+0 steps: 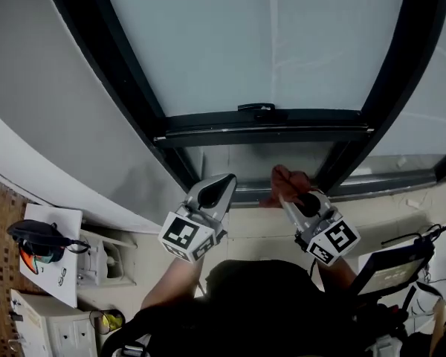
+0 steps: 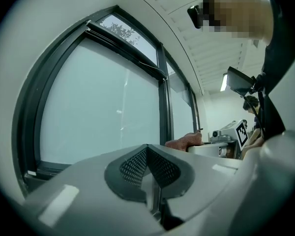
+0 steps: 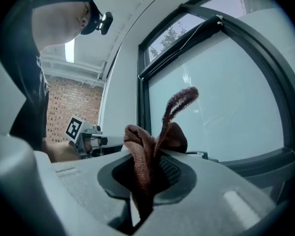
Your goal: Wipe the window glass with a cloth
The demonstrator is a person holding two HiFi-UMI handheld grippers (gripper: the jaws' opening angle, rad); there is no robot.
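The right gripper [image 3: 143, 183] has its jaws clamped on a brown cloth [image 3: 148, 144], whose folds and one loose end stick up out of them. The cloth sits below the window glass [image 1: 245, 43], near its lower right corner. The left gripper [image 2: 151, 181] has its jaws pressed together with nothing between them, below the glass too, towards its lower left
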